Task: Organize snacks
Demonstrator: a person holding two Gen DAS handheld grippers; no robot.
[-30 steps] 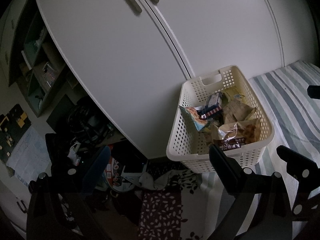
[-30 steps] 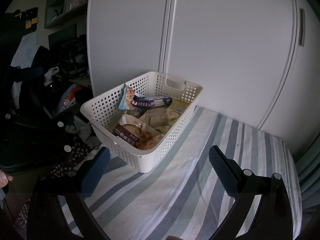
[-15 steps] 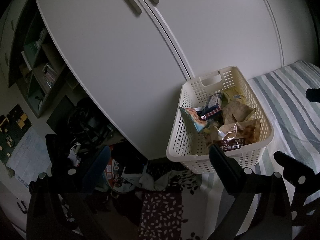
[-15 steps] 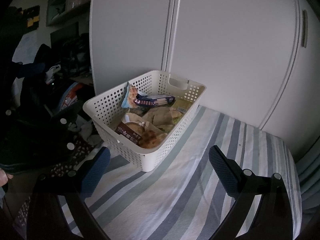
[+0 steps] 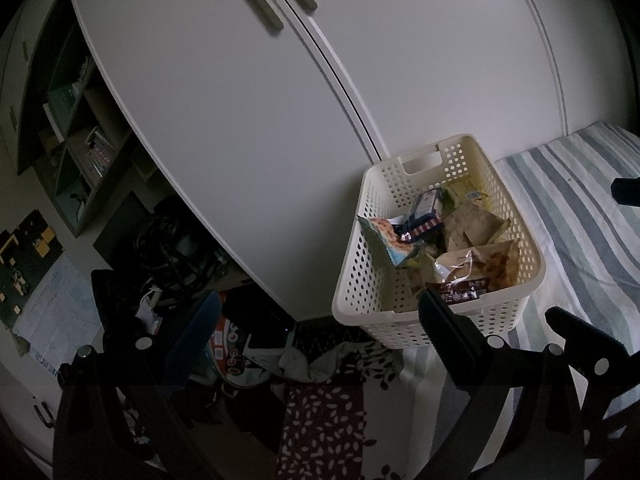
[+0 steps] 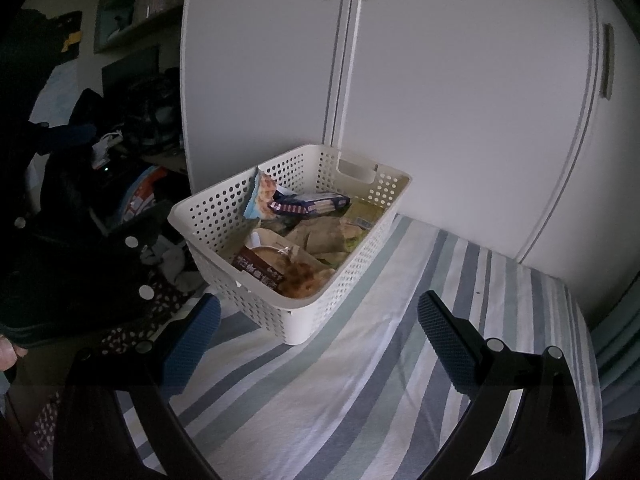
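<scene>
Sitting ahead of the right gripper point(image 6: 318, 330) is a white basket point(image 6: 224, 216) full of snacks point(image 6: 304, 240). Both it and the left gripper point(image 5: 316, 322) are wide apart, holding nothing.

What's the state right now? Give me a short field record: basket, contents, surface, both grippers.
basket: white perforated basket, upright, near the bed's edge by the wardrobe
contents: several snack packets, a brown one nearest, a dark blue striped one toward the back
surface: striped bedsheet
left gripper: jaws open, empty
right gripper: jaws open, empty, short of the basket
</scene>
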